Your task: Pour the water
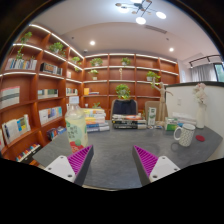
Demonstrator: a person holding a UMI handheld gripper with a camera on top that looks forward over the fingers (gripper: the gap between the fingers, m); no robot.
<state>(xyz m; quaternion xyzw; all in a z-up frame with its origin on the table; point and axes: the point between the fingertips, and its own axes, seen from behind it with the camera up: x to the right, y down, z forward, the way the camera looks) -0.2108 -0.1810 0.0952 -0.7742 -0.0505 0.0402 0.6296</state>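
A room lined with curved wooden bookshelves, lit along each shelf, with books and small potted plants on them; bright ceiling lights overhead. Far across the room, a dark chair beneath a leafy plant. In the near ground, a grey table spreading from left to right. On the far left of the table, a clear plastic bottle, upright, just beyond the left finger and apart from it. Behind the bottle, a low stack of books. On the far right of the table, a pale cup, well apart from the bottle, with a green thing beside it, too small to tell. Nearest, the gripper released, its magenta pads spread wide with bare table between them, grasping nothing.
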